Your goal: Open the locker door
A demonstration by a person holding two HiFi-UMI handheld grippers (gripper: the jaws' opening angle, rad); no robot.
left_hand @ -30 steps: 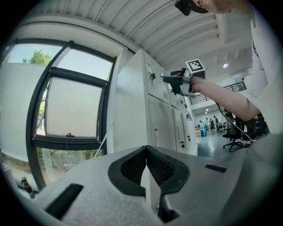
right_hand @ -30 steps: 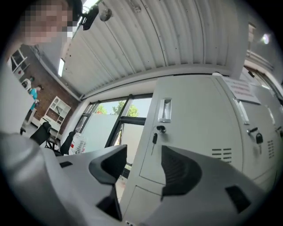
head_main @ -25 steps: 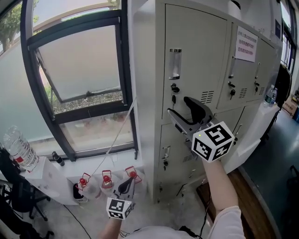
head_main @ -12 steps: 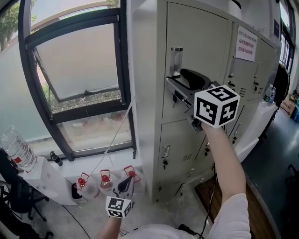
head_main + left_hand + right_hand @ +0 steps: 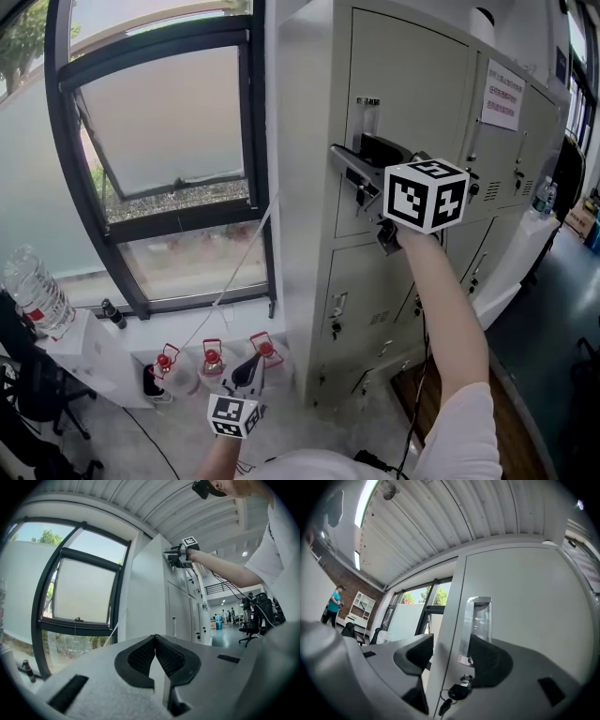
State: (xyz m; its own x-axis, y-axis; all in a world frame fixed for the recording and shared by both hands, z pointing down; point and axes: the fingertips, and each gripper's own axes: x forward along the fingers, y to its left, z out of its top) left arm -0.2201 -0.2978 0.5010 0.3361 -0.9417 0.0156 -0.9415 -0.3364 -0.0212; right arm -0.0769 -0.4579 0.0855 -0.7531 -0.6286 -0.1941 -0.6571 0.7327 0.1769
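The grey locker bank [image 5: 309, 187] stands at the right of the head view. Its upper left door [image 5: 412, 94] is closed and carries a clear upright pull handle [image 5: 367, 120] [image 5: 477, 623], with a keyed lock [image 5: 457, 692] and hanging key below. My right gripper [image 5: 354, 157] [image 5: 450, 658] is held up against this door, open, its jaws on either side of the handle's lower end and lock, holding nothing. My left gripper [image 5: 251, 364] [image 5: 154, 654] hangs low near the floor, shut and empty.
A black-framed window [image 5: 159, 131] fills the left. Below it stand red-capped bottles [image 5: 214, 361] on the floor and a water bottle [image 5: 33, 295] on a white ledge. More locker doors run rightward, one with a paper notice [image 5: 502, 94]. A lower door [image 5: 375, 300] sits under the gripper.
My right gripper has risen from the lower door's height to the upper door's handle and closed in on it. The left gripper has hardly moved.
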